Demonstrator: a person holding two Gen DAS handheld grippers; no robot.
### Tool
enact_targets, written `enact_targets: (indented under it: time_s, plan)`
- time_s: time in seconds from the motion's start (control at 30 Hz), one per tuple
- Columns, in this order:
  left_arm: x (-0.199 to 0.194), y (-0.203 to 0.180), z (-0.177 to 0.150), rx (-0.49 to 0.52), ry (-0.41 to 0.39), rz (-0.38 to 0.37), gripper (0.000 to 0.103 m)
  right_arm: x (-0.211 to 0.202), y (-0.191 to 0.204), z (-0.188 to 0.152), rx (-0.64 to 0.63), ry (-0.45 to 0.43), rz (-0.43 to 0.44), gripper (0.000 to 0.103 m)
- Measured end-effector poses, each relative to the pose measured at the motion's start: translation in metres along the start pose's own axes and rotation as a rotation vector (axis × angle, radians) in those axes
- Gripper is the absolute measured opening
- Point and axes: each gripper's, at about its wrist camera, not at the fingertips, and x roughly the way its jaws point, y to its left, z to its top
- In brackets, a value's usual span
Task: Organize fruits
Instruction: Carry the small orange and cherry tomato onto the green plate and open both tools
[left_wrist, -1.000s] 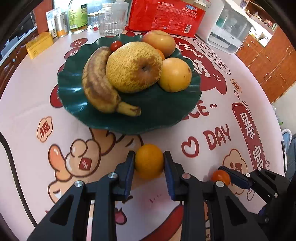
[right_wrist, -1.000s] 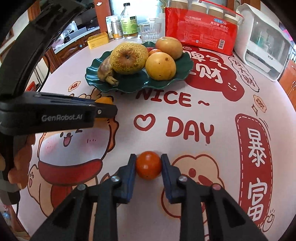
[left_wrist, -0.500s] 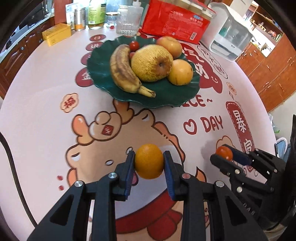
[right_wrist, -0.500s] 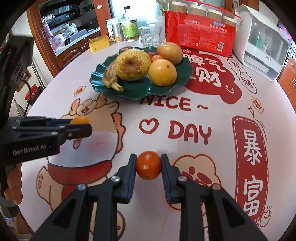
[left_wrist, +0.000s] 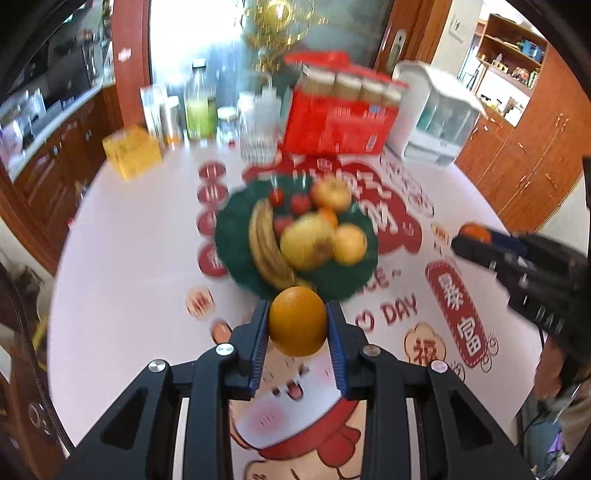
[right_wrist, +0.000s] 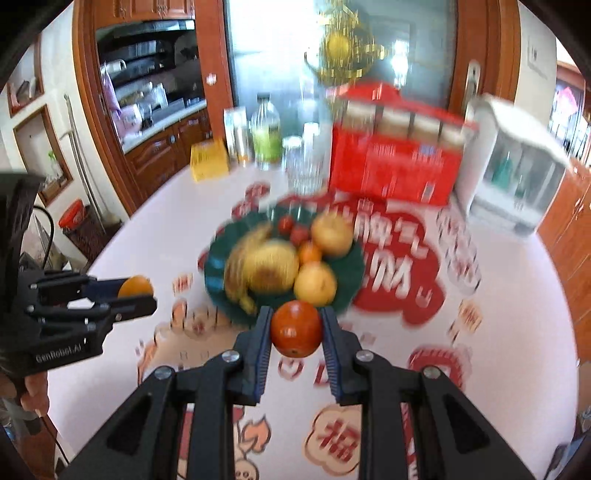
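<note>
My left gripper (left_wrist: 297, 325) is closed on a round orange (left_wrist: 297, 320), one blue pad against each side, and the fruit hangs clear above the printed tablecloth (left_wrist: 122, 266). Being close to a ball, it has no long axis to speak of; I cannot make out a stem end. My right gripper (right_wrist: 295, 330) is clamped the same way on a smaller red-orange tomato (right_wrist: 295, 328), with a small dark mark showing at its lower side; it too is off the cloth. Both grippers point down and forward at the green plate (left_wrist: 231, 236), which sits near the middle of the table beyond the held fruit. On the plate the banana (left_wrist: 266, 245) lies along the left side, its long axis running roughly away from me, the near tip toward my left gripper. Beside it are a large yellow pear (left_wrist: 306, 242), two rounder yellow-orange fruits and a few small red ones at the back. Everything past the grippers is blurred. A red box (left_wrist: 340, 122) stands behind the plate.
</note>
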Motion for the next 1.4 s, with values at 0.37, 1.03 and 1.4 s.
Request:
enact_targets:
  time_s: [0.37, 1.03, 1.4]
  plan:
    - [-0.035, 0.007, 0.087, 0.054, -0.106, 0.046, 0.029, -0.015, -0.028, 0.107, -0.016, -0.116, -0.060, 0.026]
    - [0.131, 0.054, 0.099, -0.078, 0.151, 0.049, 0.029, 0.159, -0.060, 0.057, 0.096, 0.220, 0.039, 0.026]
    - [0.177, 0.070, 0.093, -0.080, 0.184, 0.081, 0.029, 0.203, -0.067, 0.036, 0.111, 0.284, 0.020, 0.026]
